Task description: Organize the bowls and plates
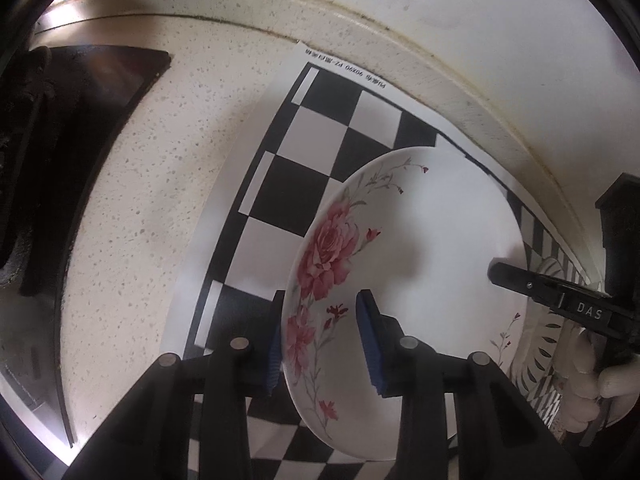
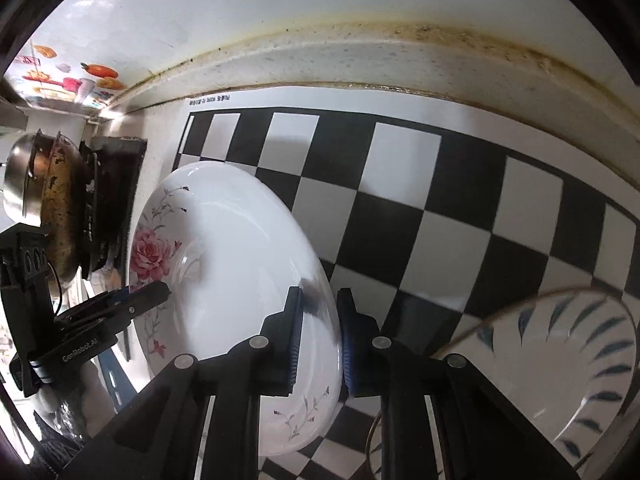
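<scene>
Plates first: my white ceramic plate with pink rose print [image 1: 404, 280] sits over the black-and-white checkerboard sheet [image 1: 316, 136] on the speckled cream countertop [image 1: 152, 184], and I have it by two opposite edges. My left gripper [image 1: 320, 344] straddles the flowered rim, one blue-padded finger under and outside the edge, the other on the plate's upper face; whether the pads actually press on it I cannot tell from this view, though the jaws stand fairly close together. My right gripper [image 2: 318, 336] has its jaws nearly together across the far rim, the thin edge passing between the ribbed blue pads, which look to be touching it on both sides. In the right wrist view the plate [image 2: 232, 300] appears tilted, its rose side toward the left gripper [image 2: 148, 298], which reaches in from the left edge of the frame. Just beside my right gripper lies a white bowl with dark blue leaf strokes [image 2: 560, 372], also on the checkerboard sheet [image 2: 408, 200]. Farther left, a worn, blackened wok [image 2: 60, 208] rests on the stove. A gloved hand [image 1: 592, 384] grips the right gripper's handle.
</scene>
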`<state>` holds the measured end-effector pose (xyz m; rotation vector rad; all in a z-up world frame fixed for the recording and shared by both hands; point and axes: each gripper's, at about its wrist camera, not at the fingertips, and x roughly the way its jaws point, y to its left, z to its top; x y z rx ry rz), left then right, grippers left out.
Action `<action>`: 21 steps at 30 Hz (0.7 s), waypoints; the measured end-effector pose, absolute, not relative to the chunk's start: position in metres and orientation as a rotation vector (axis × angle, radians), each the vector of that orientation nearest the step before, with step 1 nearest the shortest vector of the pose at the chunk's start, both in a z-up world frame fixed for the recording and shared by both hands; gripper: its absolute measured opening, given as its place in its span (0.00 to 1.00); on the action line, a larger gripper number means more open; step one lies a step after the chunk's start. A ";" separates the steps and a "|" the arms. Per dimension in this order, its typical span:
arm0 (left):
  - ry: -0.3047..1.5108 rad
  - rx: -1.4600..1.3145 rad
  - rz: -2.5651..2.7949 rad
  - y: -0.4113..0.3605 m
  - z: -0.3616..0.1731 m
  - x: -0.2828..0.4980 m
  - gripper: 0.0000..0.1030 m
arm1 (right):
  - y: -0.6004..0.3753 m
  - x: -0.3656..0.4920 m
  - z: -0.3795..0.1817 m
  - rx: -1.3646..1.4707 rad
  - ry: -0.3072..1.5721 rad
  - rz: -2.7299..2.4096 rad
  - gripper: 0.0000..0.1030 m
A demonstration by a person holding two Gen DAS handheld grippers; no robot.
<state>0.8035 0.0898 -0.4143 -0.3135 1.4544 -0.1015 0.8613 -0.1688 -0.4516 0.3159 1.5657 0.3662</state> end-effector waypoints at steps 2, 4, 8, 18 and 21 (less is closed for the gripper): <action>1.447 -0.301 -0.104 0.087 -0.405 0.801 0.30 | -0.168 0.855 -0.444 0.321 1.557 0.365 0.19; 1.438 -0.293 -0.108 0.081 -0.397 0.800 0.30 | -0.170 0.846 -0.434 0.327 1.548 0.364 0.18; 1.418 -0.274 -0.122 0.079 -0.380 0.790 0.30 | -0.173 0.826 -0.414 0.338 1.525 0.359 0.18; 1.392 -0.204 -0.225 0.049 -0.339 0.751 0.30 | -0.212 0.759 -0.368 0.381 1.454 0.298 0.18; 1.395 -0.184 -0.266 0.034 -0.332 0.739 0.30 | -0.229 0.734 -0.361 0.415 1.440 0.268 0.18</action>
